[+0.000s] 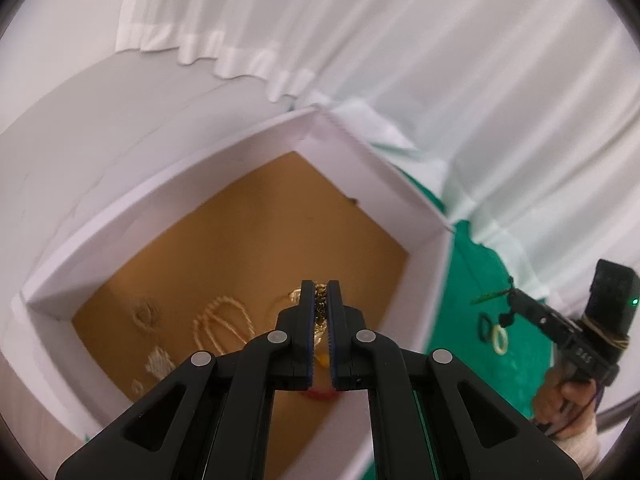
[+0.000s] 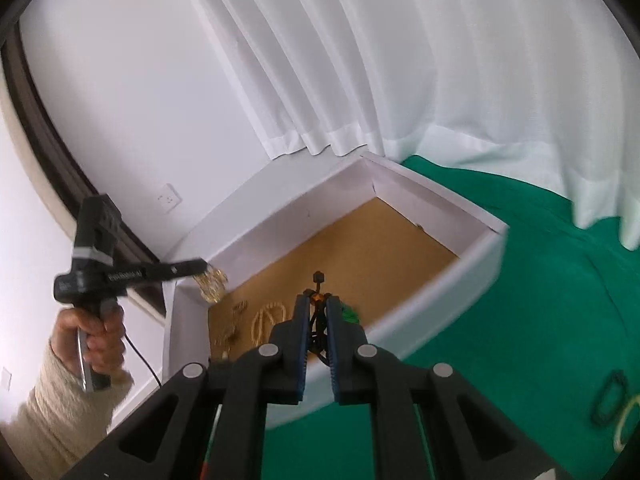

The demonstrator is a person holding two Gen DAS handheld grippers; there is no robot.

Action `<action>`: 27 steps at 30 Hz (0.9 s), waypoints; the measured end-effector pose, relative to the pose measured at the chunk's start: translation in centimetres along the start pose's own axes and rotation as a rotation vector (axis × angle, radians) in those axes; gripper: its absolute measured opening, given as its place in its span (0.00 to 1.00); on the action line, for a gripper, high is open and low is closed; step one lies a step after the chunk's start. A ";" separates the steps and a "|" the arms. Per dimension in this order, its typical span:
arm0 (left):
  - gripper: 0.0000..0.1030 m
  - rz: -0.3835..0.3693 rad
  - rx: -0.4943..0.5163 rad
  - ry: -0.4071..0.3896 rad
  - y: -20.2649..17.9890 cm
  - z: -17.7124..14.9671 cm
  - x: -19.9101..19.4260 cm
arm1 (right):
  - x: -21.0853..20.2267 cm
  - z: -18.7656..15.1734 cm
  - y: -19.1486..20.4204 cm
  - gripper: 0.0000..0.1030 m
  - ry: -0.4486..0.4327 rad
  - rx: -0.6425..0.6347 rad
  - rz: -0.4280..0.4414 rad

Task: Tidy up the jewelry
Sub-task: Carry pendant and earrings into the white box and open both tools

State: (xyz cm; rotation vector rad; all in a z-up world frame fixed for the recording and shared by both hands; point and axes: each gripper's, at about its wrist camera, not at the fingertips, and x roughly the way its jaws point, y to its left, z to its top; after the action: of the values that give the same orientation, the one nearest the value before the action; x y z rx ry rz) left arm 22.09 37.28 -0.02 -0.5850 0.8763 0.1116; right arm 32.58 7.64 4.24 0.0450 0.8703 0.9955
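Observation:
My left gripper is shut on a bundle of gold chain and hangs over the brown floor of a white box. In the right wrist view the same gripper sits above the box's near left corner, with the gold chain dangling from it. My right gripper is shut on a dark corded piece with an orange and black bead, just above the box's near wall. A pearl necklace lies inside the box.
Small white and gold pieces lie in the box's left part. A green cloth covers the table, with a black bangle and a white bangle on it. White curtains hang behind.

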 end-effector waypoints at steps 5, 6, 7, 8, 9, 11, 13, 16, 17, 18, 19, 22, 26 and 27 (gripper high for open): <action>0.03 0.049 -0.028 0.049 2.4 2.3 5.6 | 7.2 2.9 -1.4 0.08 0.095 0.003 -0.037; 0.03 0.064 -0.032 0.059 2.8 2.5 6.7 | 8.2 3.0 -1.5 0.08 0.116 0.006 -0.045; 0.03 0.078 -0.040 0.069 3.3 2.7 7.8 | 9.1 3.1 -1.8 0.08 0.134 0.012 -0.054; 0.03 0.086 -0.044 0.078 3.5 2.9 8.7 | 9.9 3.2 -2.2 0.08 0.144 0.016 -0.073; 0.03 0.095 -0.048 0.090 3.9 3.1 9.7 | 10.8 3.2 -2.5 0.08 0.150 0.012 -0.096; 0.03 0.108 -0.051 0.108 4.2 3.2 11.3 | 12.3 3.4 -3.0 0.08 0.164 -0.002 -0.154; 0.04 0.124 -0.045 0.123 4.4 3.2 12.7 | 13.5 3.4 -3.4 0.08 0.174 -0.011 -0.190; 0.09 0.158 -0.057 0.125 4.8 3.3 13.9 | 15.1 3.4 -3.6 0.10 0.194 -0.029 -0.234; 0.25 0.167 -0.072 0.126 5.1 3.4 14.1 | 15.4 3.2 -3.6 0.10 0.188 -0.032 -0.251; 0.36 0.172 -0.088 0.126 5.3 3.4 14.2 | 15.6 3.3 -3.6 0.13 0.185 -0.029 -0.263; 0.52 0.180 -0.101 0.113 5.6 3.4 13.8 | 15.4 3.2 -3.7 0.23 0.176 -0.018 -0.271; 0.59 0.199 -0.102 0.061 5.9 3.3 11.9 | 13.7 2.7 -3.8 0.49 0.117 0.016 -0.258; 0.70 0.201 -0.081 0.000 5.6 2.5 8.0 | 10.3 1.7 -3.5 0.51 0.055 0.004 -0.264; 0.71 0.199 -0.073 -0.018 5.3 2.1 6.9 | 9.2 1.3 -3.6 0.53 0.043 0.007 -0.266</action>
State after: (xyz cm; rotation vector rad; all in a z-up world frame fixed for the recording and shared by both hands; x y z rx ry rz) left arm 26.21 41.85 -6.48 -0.5629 0.9142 0.3295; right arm 38.25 12.91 -2.07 -0.0844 0.8932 0.7464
